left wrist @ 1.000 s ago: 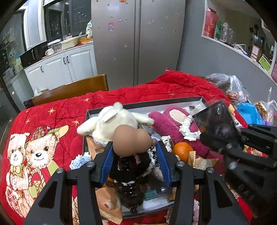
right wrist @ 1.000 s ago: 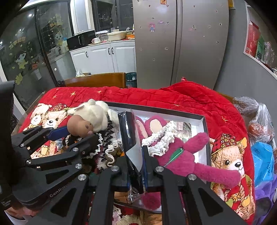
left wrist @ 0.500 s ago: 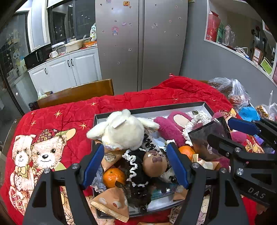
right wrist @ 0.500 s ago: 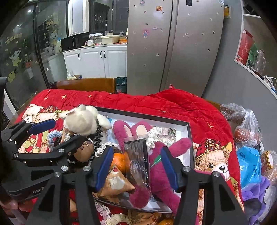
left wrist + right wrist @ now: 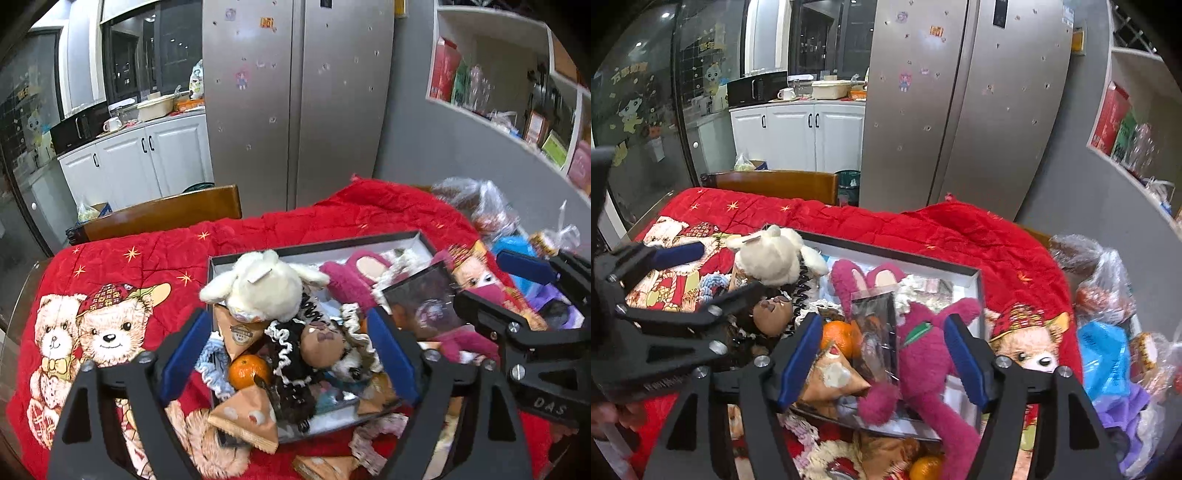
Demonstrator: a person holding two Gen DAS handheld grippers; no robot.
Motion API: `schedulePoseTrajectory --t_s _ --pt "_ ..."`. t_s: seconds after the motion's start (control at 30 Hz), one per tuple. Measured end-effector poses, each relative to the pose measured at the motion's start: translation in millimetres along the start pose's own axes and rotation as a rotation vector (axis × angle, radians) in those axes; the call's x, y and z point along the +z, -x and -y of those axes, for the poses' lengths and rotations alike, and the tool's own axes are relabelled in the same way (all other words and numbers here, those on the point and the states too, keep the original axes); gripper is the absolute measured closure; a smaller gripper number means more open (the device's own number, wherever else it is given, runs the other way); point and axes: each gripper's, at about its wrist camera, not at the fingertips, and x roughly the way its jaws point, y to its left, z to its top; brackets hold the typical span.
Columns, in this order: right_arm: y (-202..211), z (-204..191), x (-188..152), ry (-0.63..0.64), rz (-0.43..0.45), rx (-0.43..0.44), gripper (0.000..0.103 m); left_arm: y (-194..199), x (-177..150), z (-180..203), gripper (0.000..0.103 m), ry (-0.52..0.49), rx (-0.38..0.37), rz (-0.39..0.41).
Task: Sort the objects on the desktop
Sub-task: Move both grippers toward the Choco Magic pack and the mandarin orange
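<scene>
2 wrist views above shared tray (image 5: 317, 244)

We read "DAS" on the black right gripper (image 5: 532, 325) body at four o'clock, yellow Chinese characters on the glass door (image 5: 635, 110) at ten o'clock, not legible to us.

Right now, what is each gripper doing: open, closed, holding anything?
Left gripper: fingers opening, nothing gripped; the brown doll lies loose in the box.
Right gripper: fingers opening, nothing gripped; the clear packet lies free.

box (image 5: 421, 236) crammed with toys, bare red quilt (image 5: 155, 251) left, bags (image 5: 1108, 295) right
</scene>
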Motion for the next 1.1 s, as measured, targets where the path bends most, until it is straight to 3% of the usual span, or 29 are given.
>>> schedulePoseTrajectory --t_s 0.13,0.3,0.43,0.67,1.1 --pt "29 7 -3 -0.023 0.039 0.005 0.032 34 0 1 0.01 0.003 -0.016 0.042" --pt "71 11 -9 -0.033 0.094 -0.02 0.023 78 -6 5 0.001 -0.014 0.004 0.105" --pt "91 10 -12 -0.007 0.113 -0.042 0.023 100 -16 9 0.001 -0.033 0.049 0.129" --pt "106 14 -38 -0.017 0.114 -0.02 0.023 100 -58 19 0.001 -0.073 0.056 0.076" --pt "52 36 -112 -0.144 -0.046 0.036 0.023 60 -120 28 0.001 -0.01 0.024 -0.029"
